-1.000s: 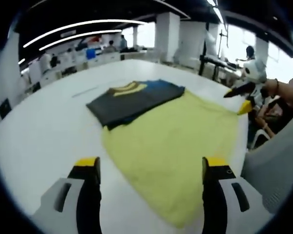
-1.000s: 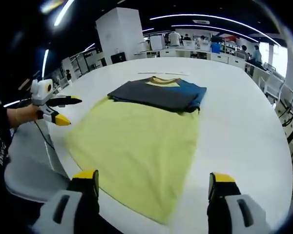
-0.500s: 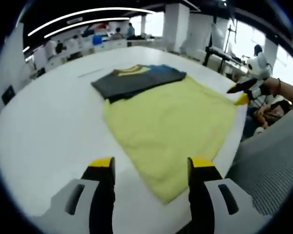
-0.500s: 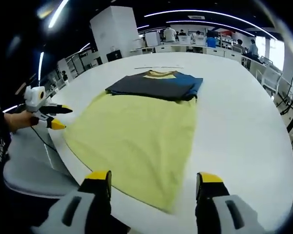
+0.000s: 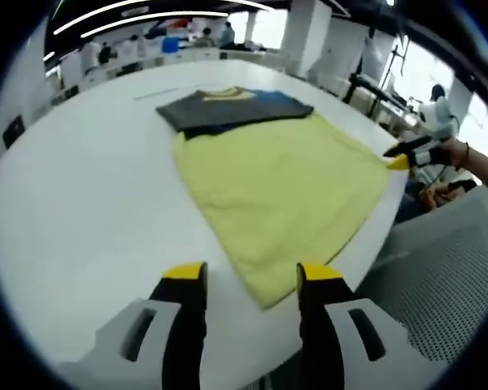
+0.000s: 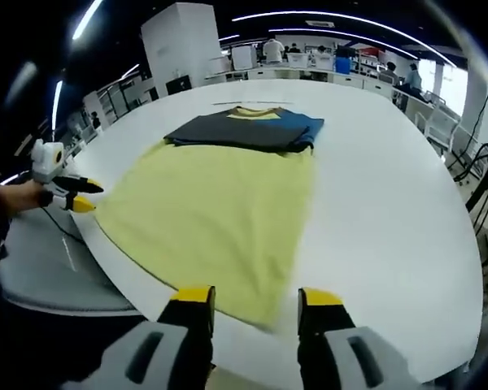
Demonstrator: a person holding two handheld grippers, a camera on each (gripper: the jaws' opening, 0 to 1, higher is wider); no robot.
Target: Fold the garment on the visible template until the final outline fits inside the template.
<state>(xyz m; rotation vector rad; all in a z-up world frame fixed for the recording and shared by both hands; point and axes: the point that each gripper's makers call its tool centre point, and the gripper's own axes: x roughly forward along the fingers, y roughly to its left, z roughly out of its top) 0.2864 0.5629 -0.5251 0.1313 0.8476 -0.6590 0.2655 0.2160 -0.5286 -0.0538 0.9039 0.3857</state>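
Several desks and people, blurred, sit beyond the white table (image 5: 73, 187); nothing blocks either claw. Left gripper (image 5: 246, 276) and right gripper (image 6: 256, 296) hover narrowly parted over the yellow template's (image 5: 285, 183) near corners, the folded garment (image 5: 232, 108) lying far ahead

Both views look across the yellow template (image 5: 281, 191) from opposite near corners, apparently facing inward.

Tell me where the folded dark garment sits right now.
In both views the folded dark garment lies on the white table, at the far edge of the yellow cloth and overlapping it, away from both hand-held grippers.
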